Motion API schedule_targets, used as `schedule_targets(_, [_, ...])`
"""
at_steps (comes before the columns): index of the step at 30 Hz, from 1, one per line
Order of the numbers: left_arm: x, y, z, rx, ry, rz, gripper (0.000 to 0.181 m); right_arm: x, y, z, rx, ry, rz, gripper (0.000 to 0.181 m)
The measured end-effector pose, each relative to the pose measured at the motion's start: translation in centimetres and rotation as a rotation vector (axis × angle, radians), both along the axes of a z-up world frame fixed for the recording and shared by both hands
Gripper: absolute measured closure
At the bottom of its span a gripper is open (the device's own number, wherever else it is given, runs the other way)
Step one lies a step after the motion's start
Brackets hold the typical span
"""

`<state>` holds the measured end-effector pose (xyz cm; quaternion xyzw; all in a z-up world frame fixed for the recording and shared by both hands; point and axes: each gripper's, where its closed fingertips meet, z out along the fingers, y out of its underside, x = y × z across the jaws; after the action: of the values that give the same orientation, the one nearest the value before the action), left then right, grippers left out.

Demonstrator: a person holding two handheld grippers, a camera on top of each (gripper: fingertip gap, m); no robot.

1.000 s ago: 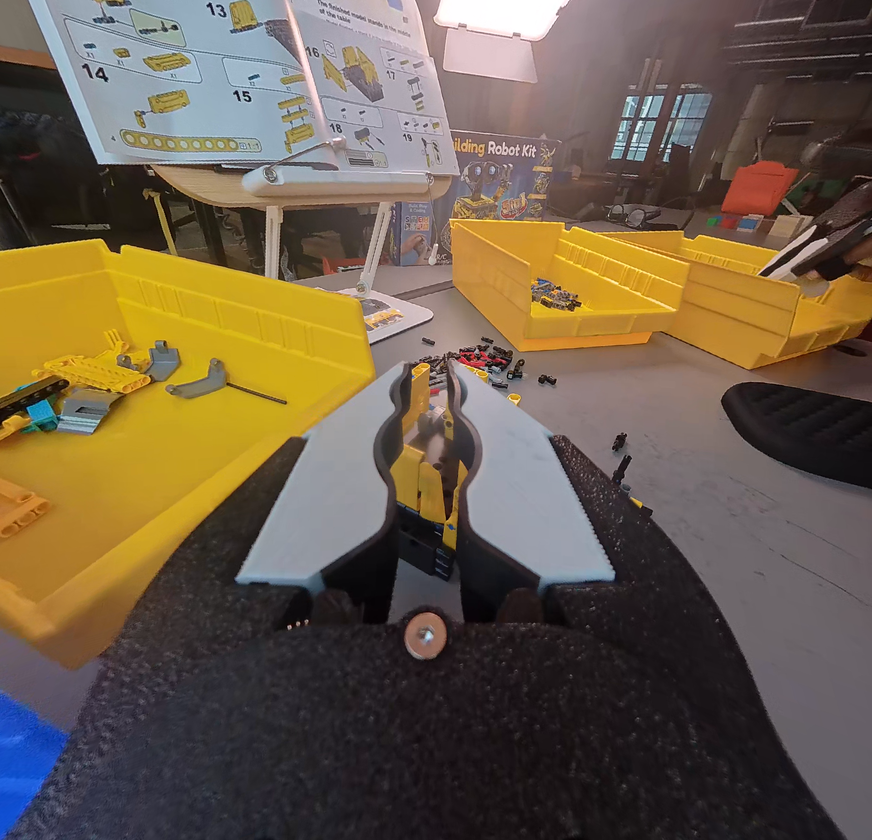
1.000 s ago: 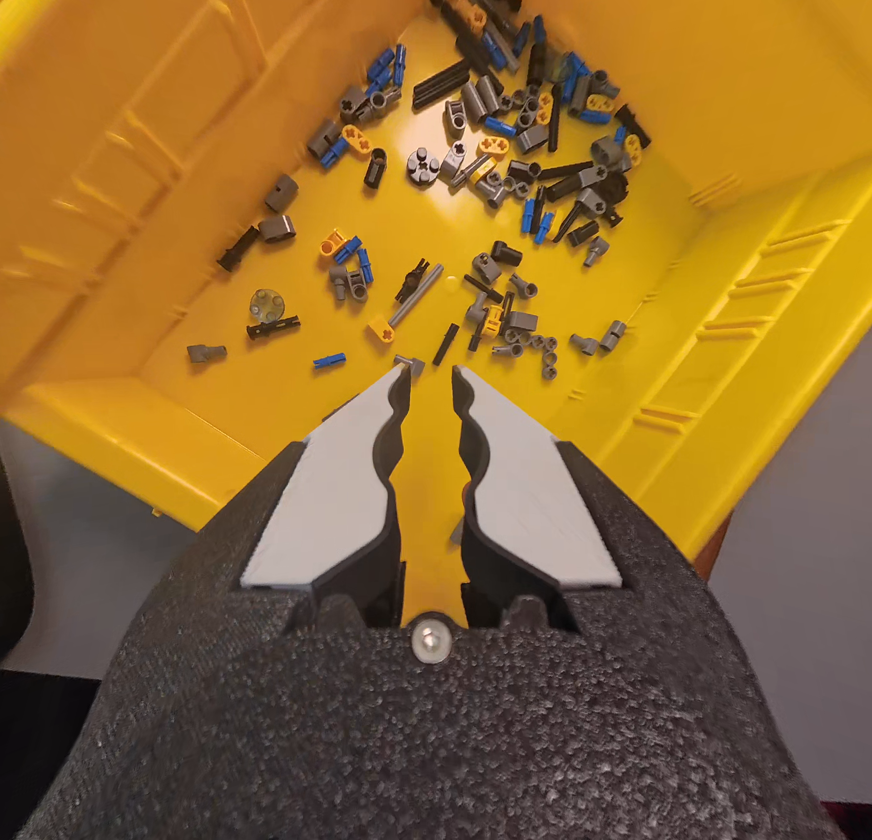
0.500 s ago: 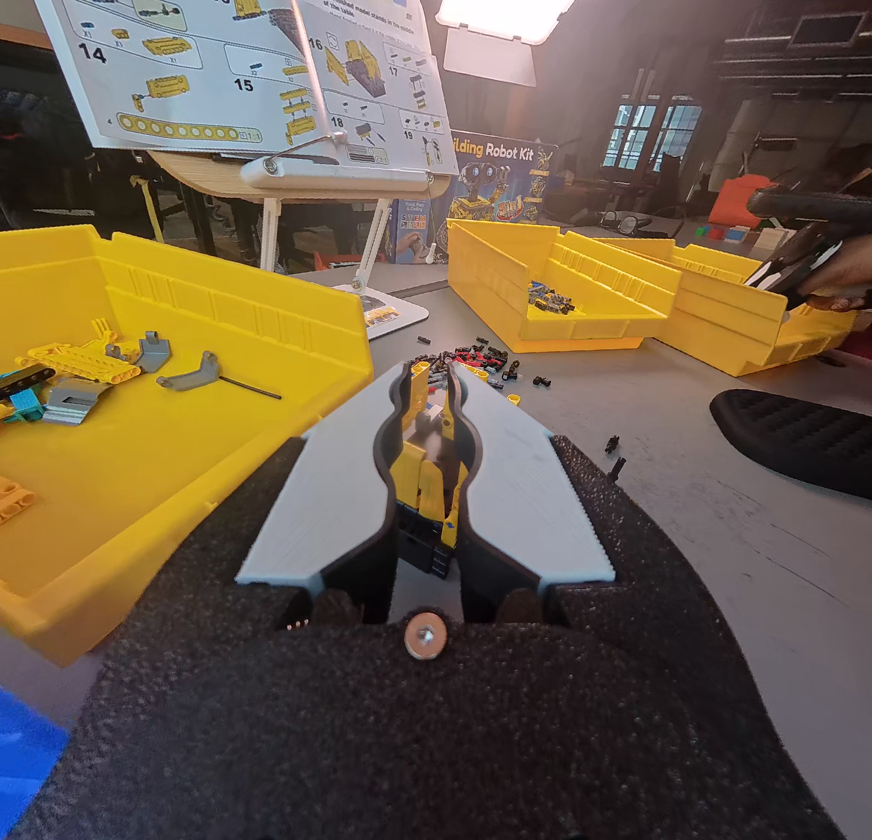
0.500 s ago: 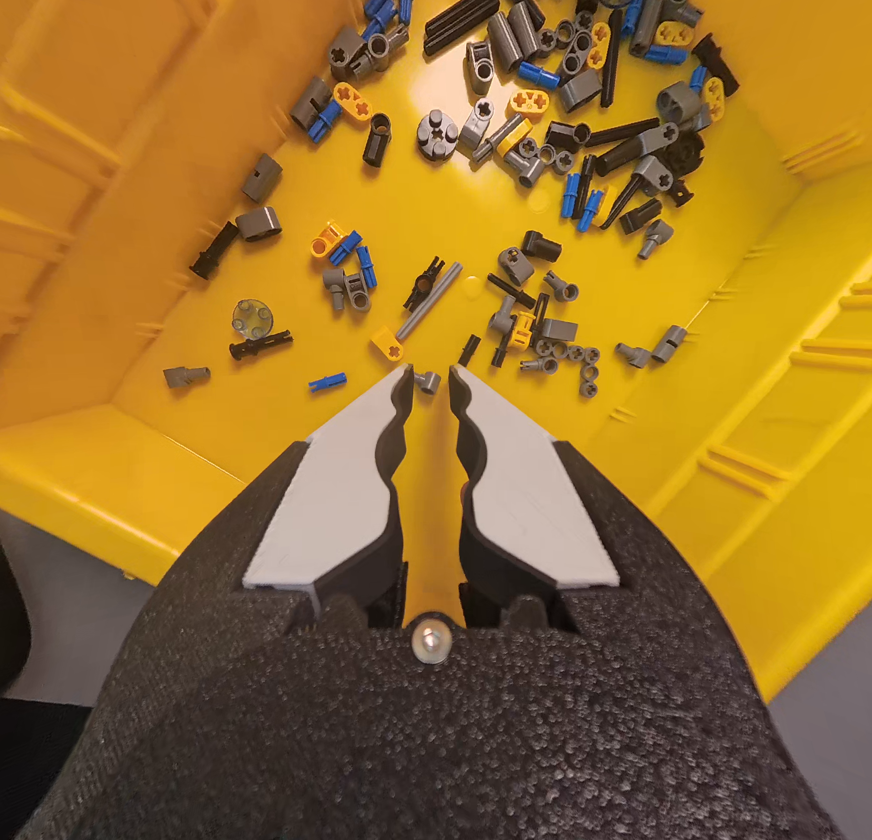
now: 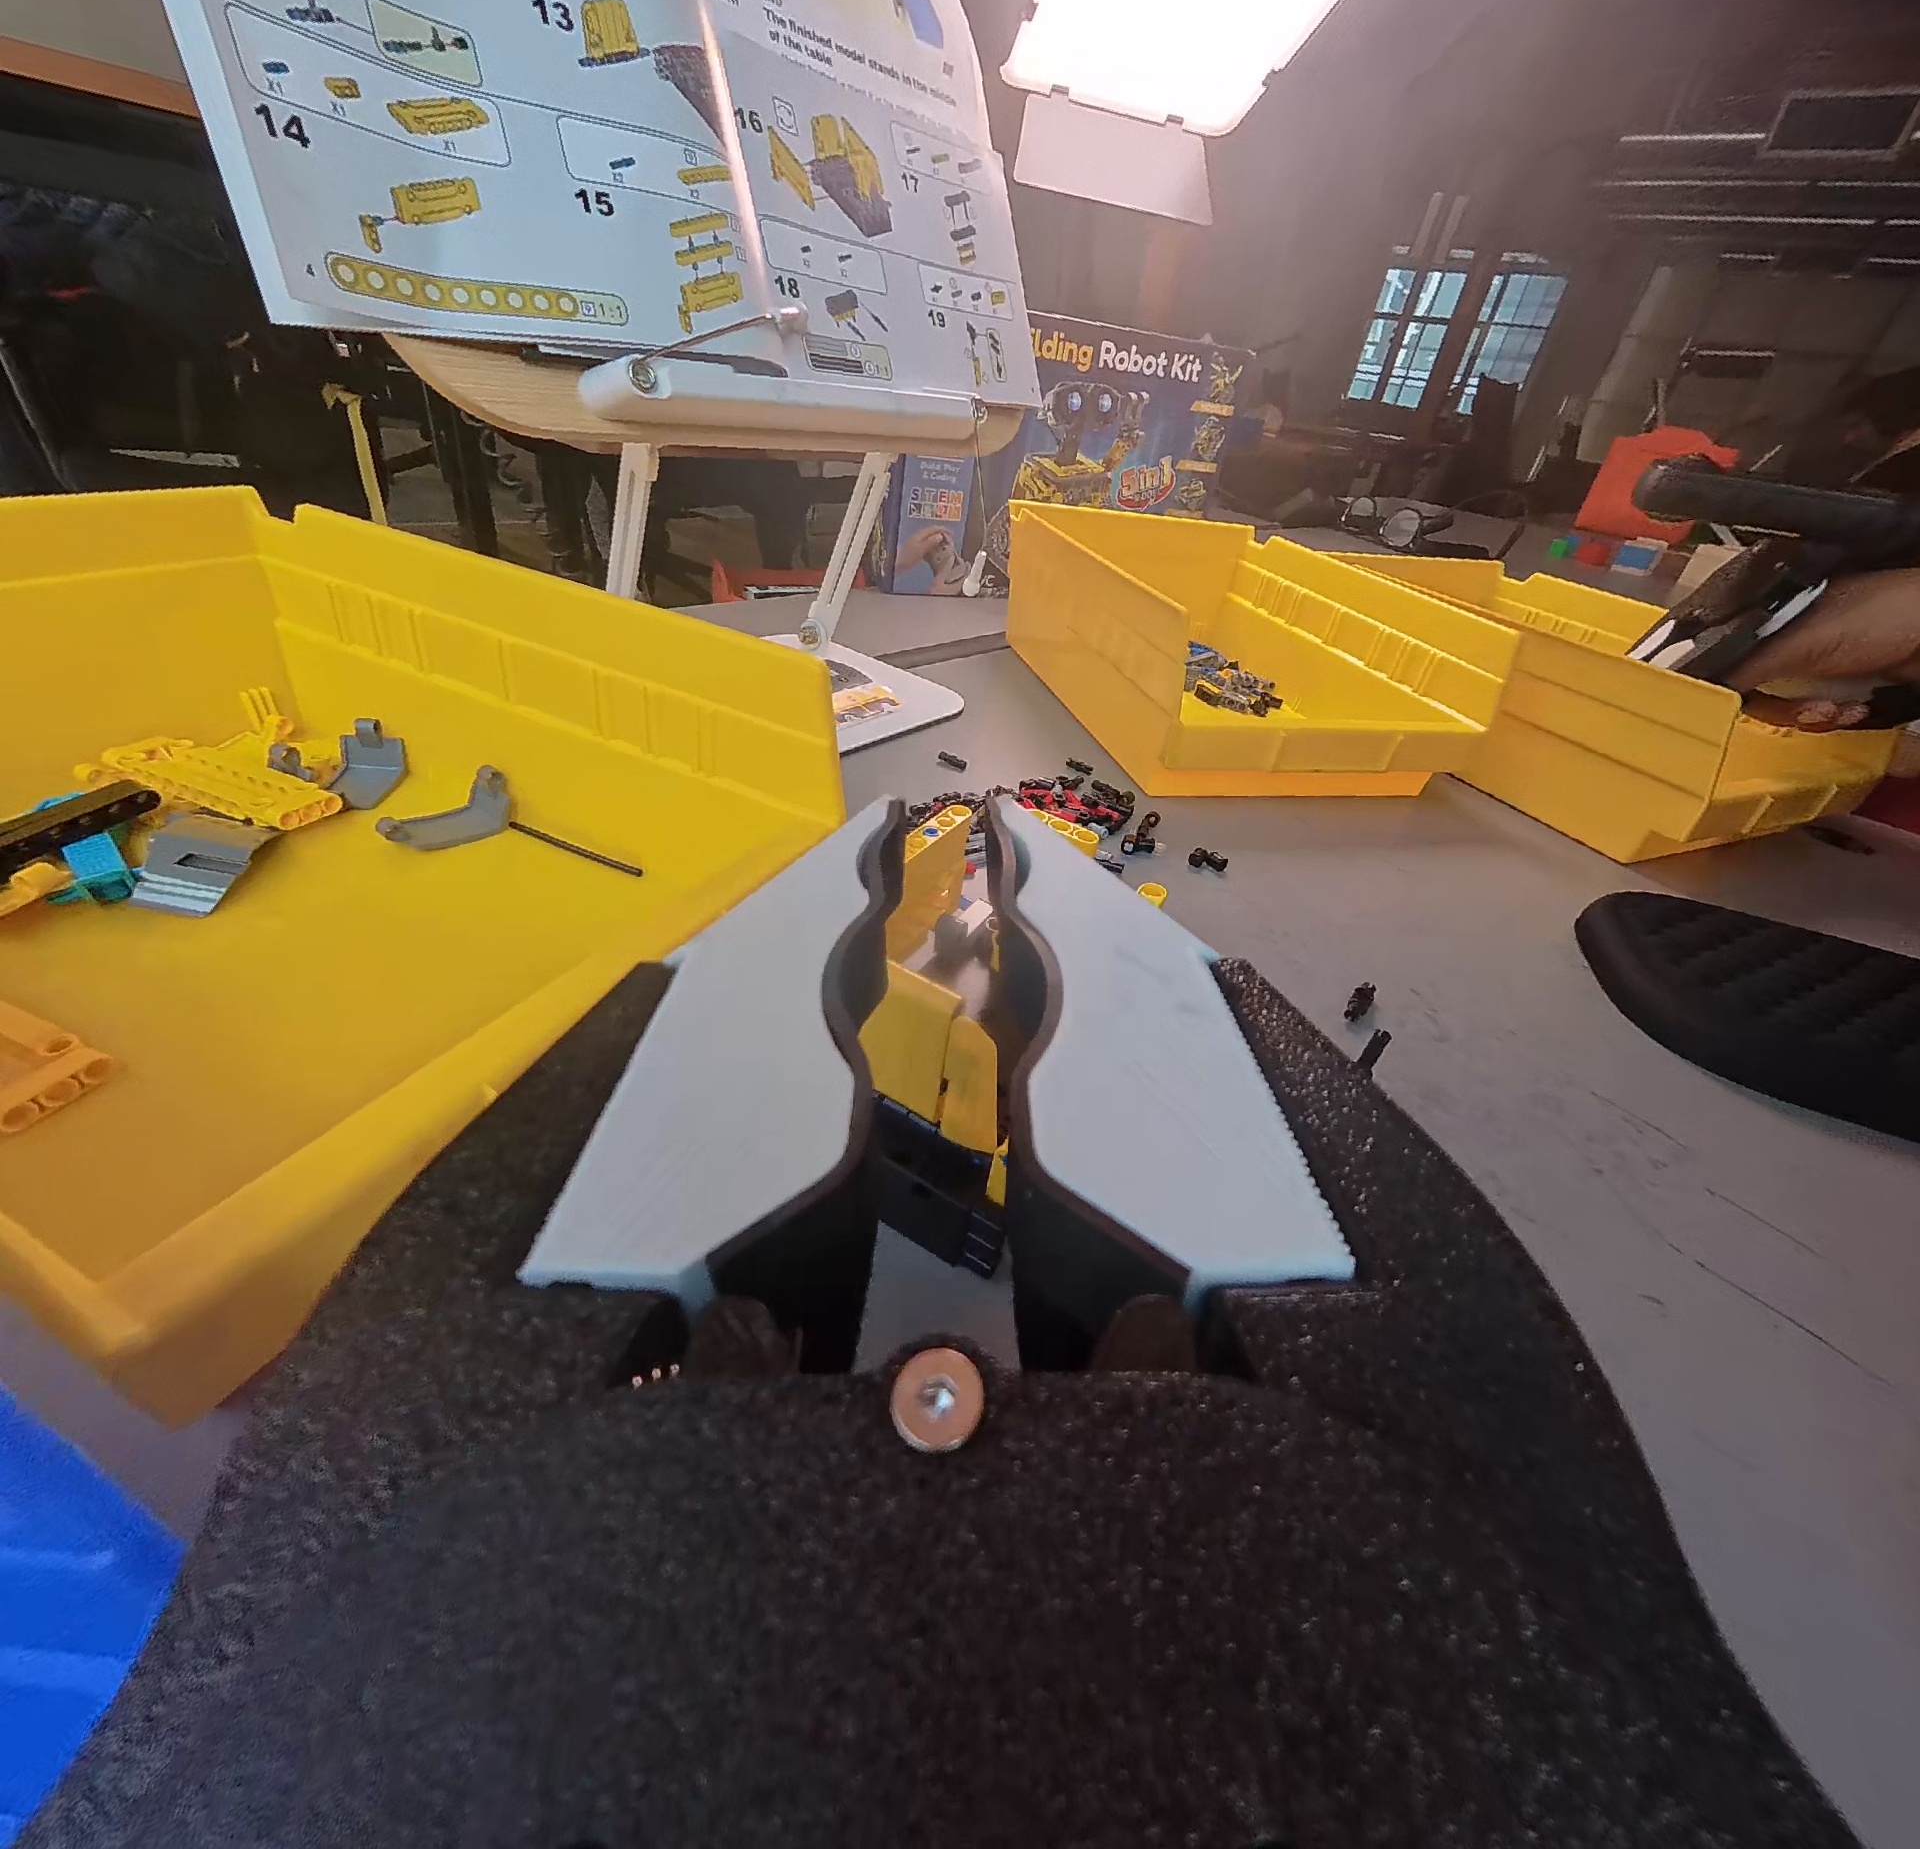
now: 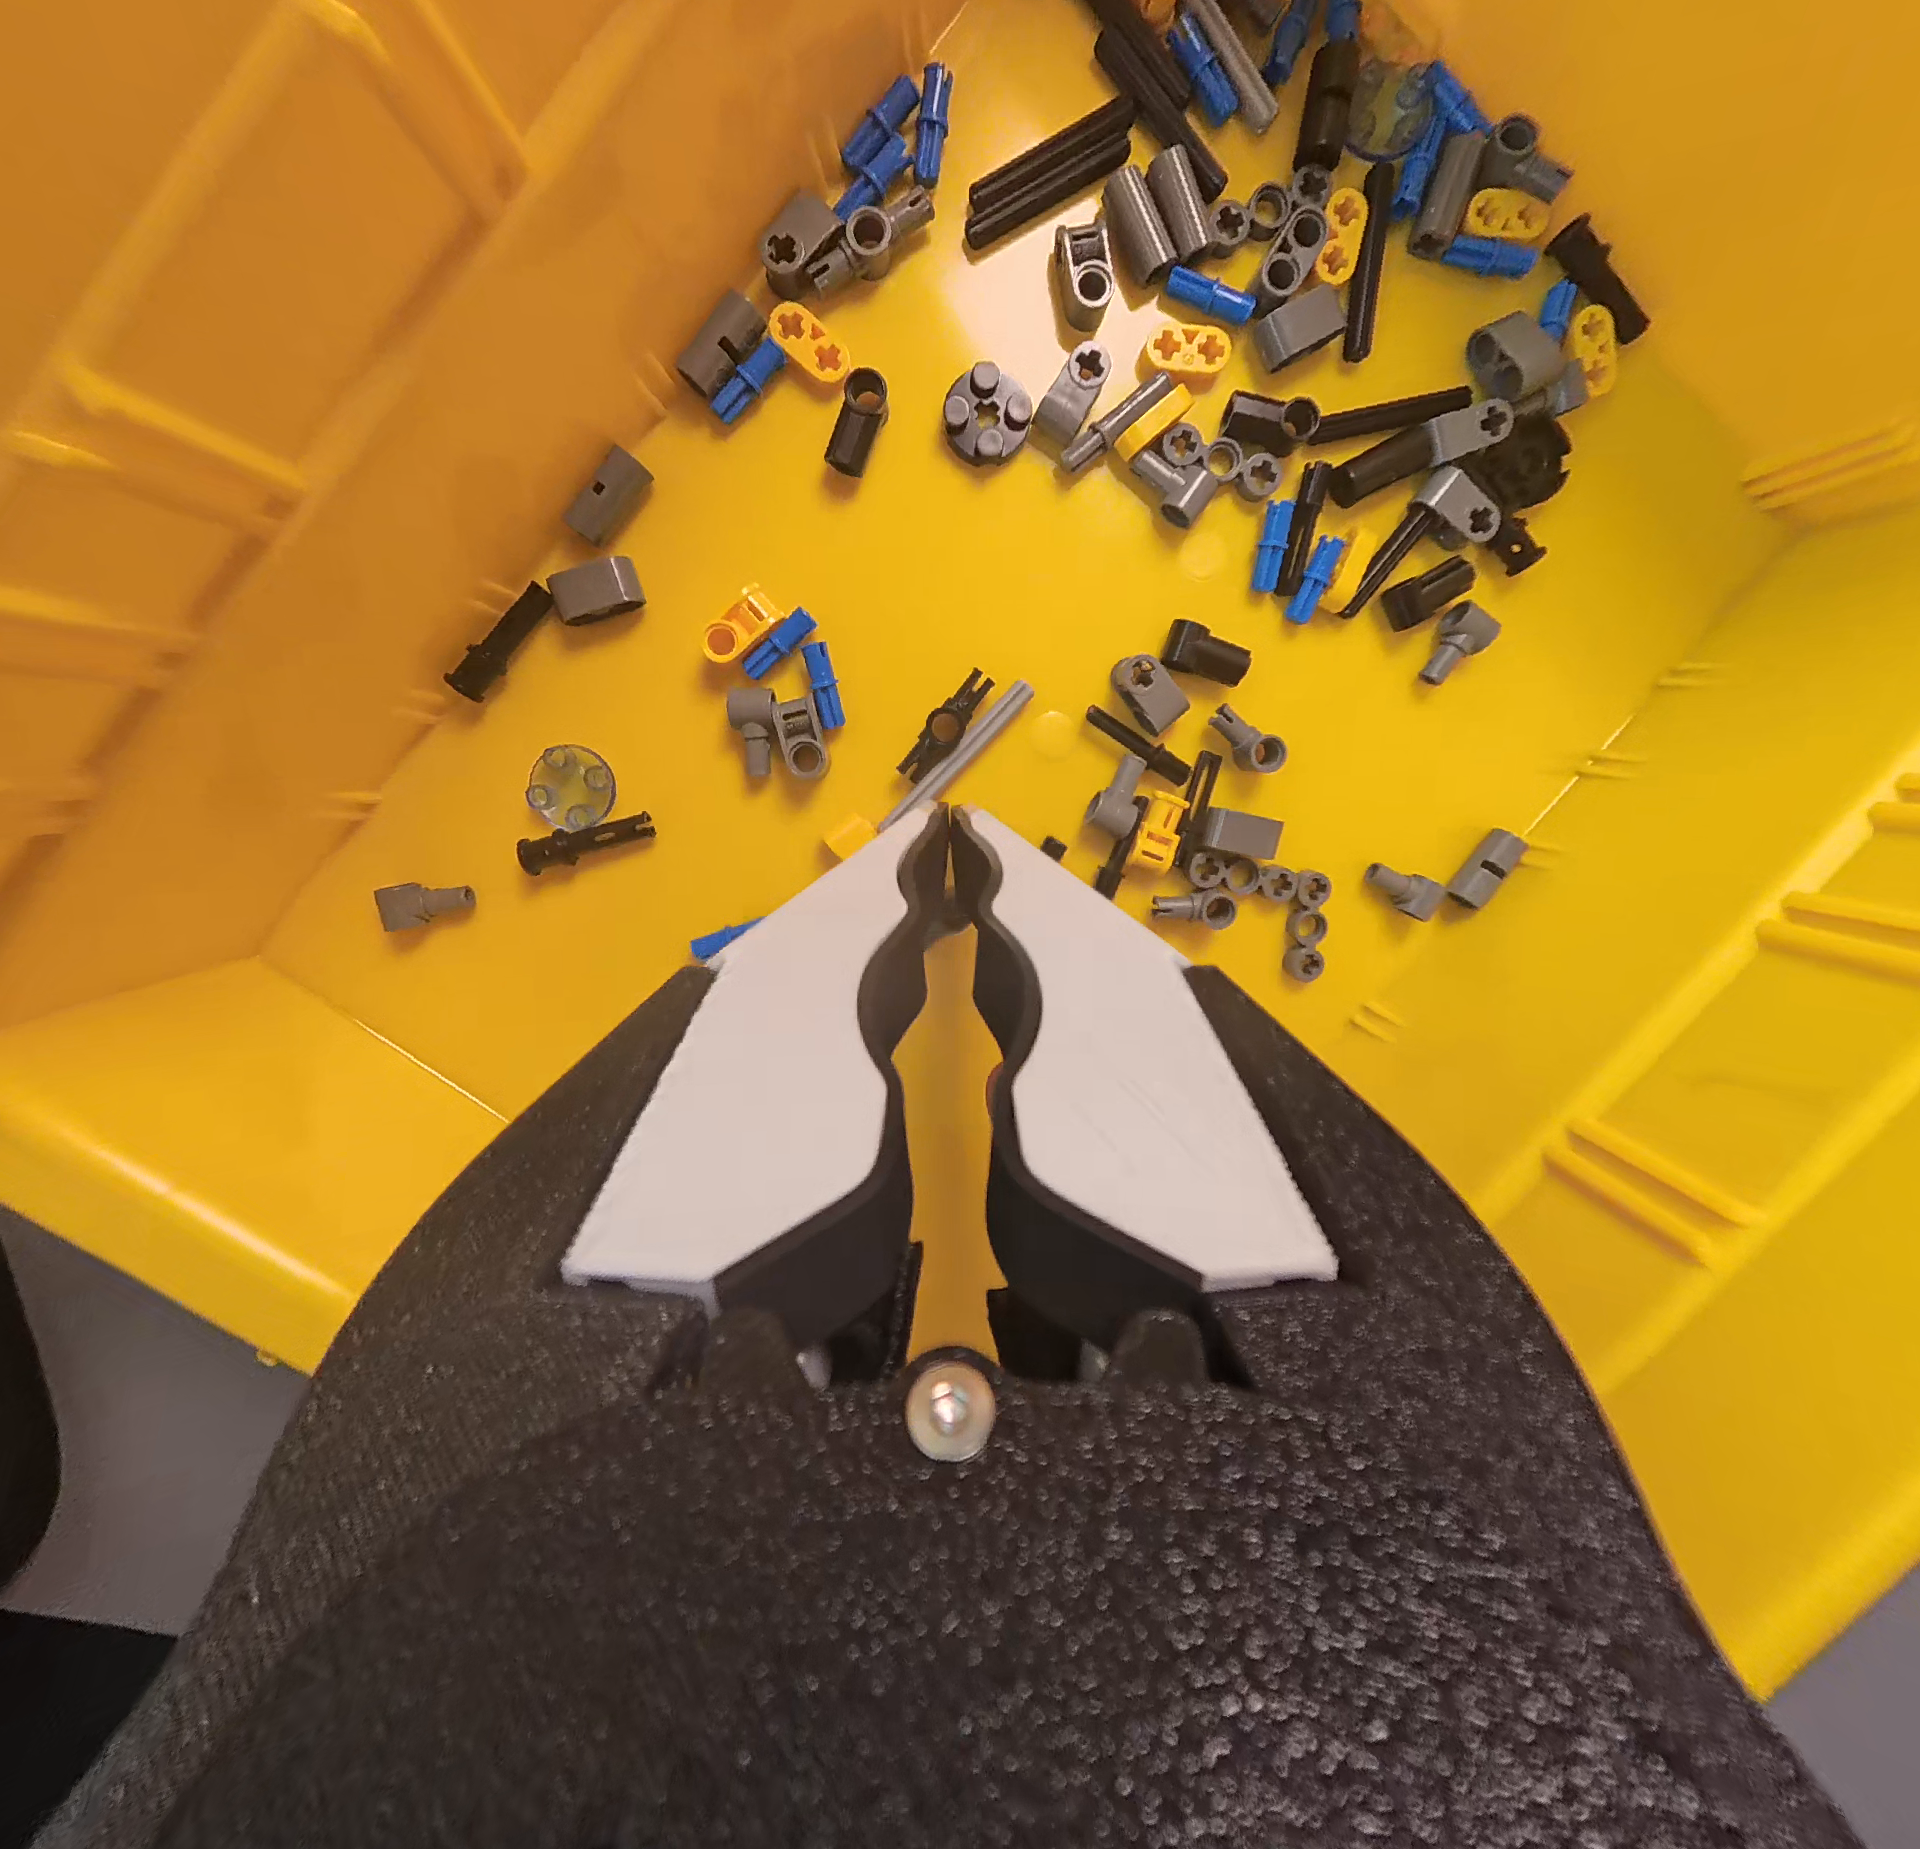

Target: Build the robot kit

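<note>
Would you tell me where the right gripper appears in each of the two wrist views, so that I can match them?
Left wrist view: the right gripper is far off at the right edge, over a yellow bin.
Right wrist view: the right gripper fills the lower centre, fingertips together just above the bin's floor.
Shared landmark: that yellow bin.

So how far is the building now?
Done: a partly built yellow model sits clamped in the left gripper. In hand: the right gripper is shut among small pieces in a bin; any catch is hidden. Left: many pieces lie loose there.
</note>
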<state>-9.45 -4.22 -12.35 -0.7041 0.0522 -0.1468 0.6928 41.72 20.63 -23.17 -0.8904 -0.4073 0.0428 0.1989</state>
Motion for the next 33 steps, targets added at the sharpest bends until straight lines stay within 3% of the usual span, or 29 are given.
schedule_targets(7, [-0.9,-0.2,0.2,0.007,0.012,0.058,0.161,-0.5,1.3,2.1,0.096,0.043,-0.020,0.171])
schedule_targets(13, [-0.9,-0.1,0.0,-0.007,0.023,0.059,0.157,1.1,1.1,1.9,0.081,0.011,-0.076,0.164])
schedule_targets(20, [-1.0,0.0,-0.3,-0.018,0.015,0.062,0.156,1.8,-0.4,1.1,0.022,-0.013,-0.078,0.163])
schedule_targets(33, [-1.0,0.2,-0.5,-0.032,0.012,0.056,0.155,2.3,-2.6,2.1,-0.011,-0.048,-0.027,0.174])
